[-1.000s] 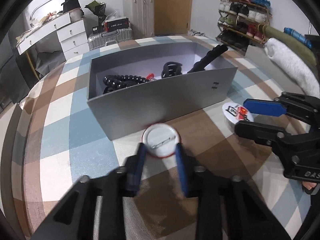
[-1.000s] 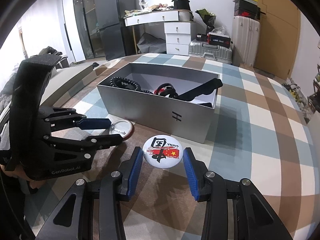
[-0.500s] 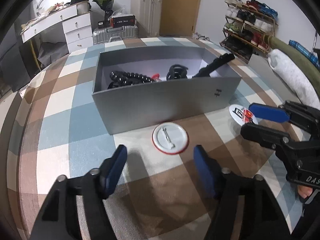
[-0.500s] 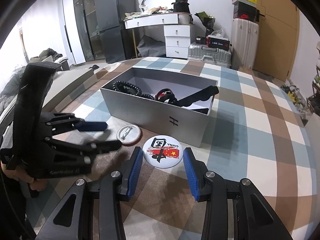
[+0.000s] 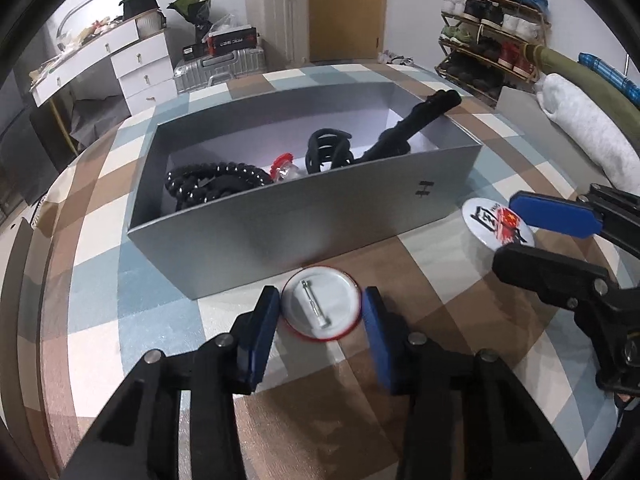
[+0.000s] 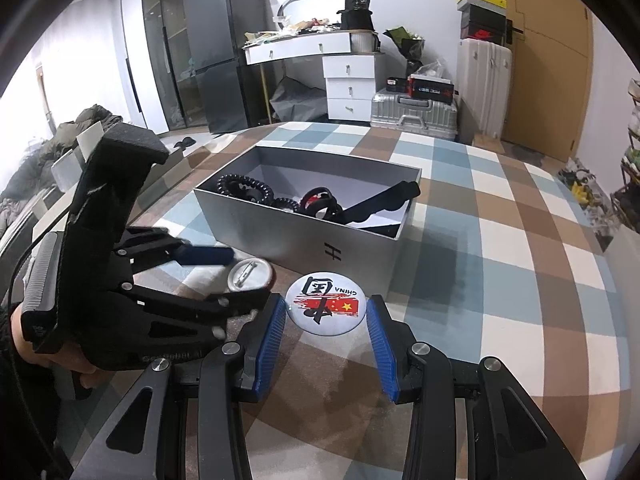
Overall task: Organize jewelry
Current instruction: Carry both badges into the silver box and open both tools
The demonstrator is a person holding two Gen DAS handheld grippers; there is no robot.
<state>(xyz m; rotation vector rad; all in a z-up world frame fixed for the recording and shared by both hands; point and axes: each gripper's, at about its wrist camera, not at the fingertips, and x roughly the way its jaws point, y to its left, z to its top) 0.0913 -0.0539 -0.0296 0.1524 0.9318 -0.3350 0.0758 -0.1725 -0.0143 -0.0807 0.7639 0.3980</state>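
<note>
A round pin badge lies face down [image 5: 320, 309], white back with red rim, on the checked cloth before the grey box [image 5: 256, 236]. My left gripper [image 5: 320, 312] is open, its blue pads close on either side of this badge. A second badge [image 6: 328, 303], white with black character and red flag, lies face up; my right gripper [image 6: 326, 320] is open around it. It also shows in the left wrist view [image 5: 494, 224]. The box holds black bead strings [image 5: 216, 184], a black hair clip [image 5: 330, 152] and a long black piece [image 5: 416, 124].
The box [image 6: 304, 236] stands right behind both badges on the checked tablecloth [image 6: 500, 272]. The left gripper's body [image 6: 120, 260] sits close to the left of my right gripper. Drawers, suitcases and a shoe rack [image 5: 488, 20] stand beyond the table.
The left gripper drew back and opened wide half a second ago, then moved forward again and narrowed around the face-down badge. The right gripper stayed open around the face-up badge.
</note>
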